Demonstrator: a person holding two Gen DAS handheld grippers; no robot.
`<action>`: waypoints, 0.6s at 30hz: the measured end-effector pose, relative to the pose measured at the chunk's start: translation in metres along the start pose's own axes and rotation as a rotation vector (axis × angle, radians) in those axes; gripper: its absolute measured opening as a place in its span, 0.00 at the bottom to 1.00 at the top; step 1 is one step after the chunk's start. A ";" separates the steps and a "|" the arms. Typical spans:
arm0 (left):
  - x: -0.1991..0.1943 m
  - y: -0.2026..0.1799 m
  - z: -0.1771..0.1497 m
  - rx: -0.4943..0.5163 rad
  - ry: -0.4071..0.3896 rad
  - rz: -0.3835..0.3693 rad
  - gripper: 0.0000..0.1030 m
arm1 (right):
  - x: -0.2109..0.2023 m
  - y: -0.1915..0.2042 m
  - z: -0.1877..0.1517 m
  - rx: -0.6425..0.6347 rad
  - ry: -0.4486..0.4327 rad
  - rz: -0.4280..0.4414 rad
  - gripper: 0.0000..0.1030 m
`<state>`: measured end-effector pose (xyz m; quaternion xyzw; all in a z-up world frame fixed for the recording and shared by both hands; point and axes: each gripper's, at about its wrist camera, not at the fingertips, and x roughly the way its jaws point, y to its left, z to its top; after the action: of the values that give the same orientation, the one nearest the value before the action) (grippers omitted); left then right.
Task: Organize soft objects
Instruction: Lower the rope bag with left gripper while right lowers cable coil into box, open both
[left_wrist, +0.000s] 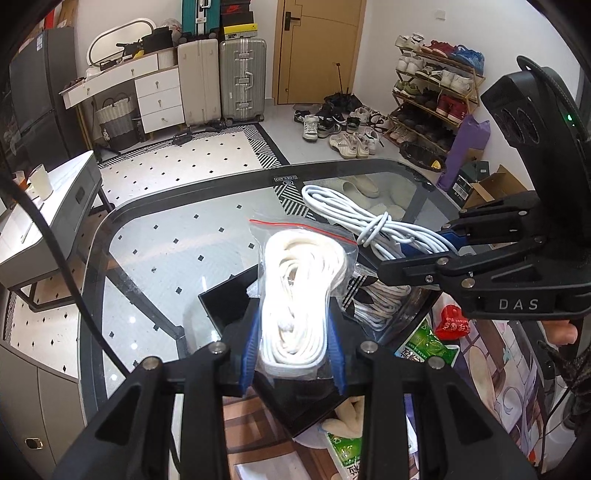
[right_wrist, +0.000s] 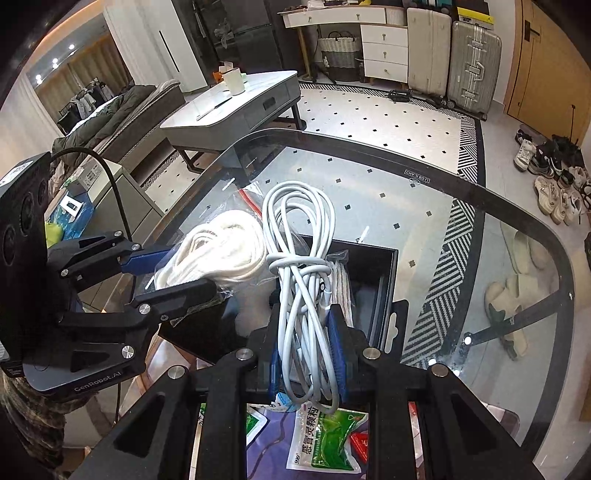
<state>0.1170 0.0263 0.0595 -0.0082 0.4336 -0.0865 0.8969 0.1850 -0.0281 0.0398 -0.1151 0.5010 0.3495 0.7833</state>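
Bagged rope (left_wrist: 295, 295) clamped, cable (right_wrist: 306, 295) clamped, box (right_wrist: 369, 273) half-hidden

"DAS" on right gripper (left_wrist: 452, 243); "GenRobot.AI" on left gripper (right_wrist: 173, 273).

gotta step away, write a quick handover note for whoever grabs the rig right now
Left hand-held gripper: shut on the bag of white rope, held above the glass table.
Right hand-held gripper: shut on the white cable bundle, also in the air, beside the bag.
Black box: open on the table below both hand-held grippers, with another bagged rope already inside.
Done: both items picked up.
Left: lower the bag and the cable into the box and release. Green packets and a red item lie near the table edge; whether they belong in the box is unclear.
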 end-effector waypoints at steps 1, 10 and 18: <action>0.002 0.000 0.000 -0.002 0.002 -0.003 0.30 | 0.002 0.000 0.000 0.001 0.003 0.001 0.22; 0.020 0.001 -0.003 -0.014 0.029 -0.012 0.30 | 0.023 -0.004 0.001 0.004 0.033 0.008 0.22; 0.034 -0.004 -0.012 -0.009 0.052 -0.006 0.30 | 0.044 -0.004 -0.002 0.000 0.075 0.009 0.22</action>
<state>0.1273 0.0178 0.0260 -0.0115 0.4569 -0.0873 0.8851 0.1975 -0.0127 0.0003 -0.1258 0.5305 0.3483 0.7625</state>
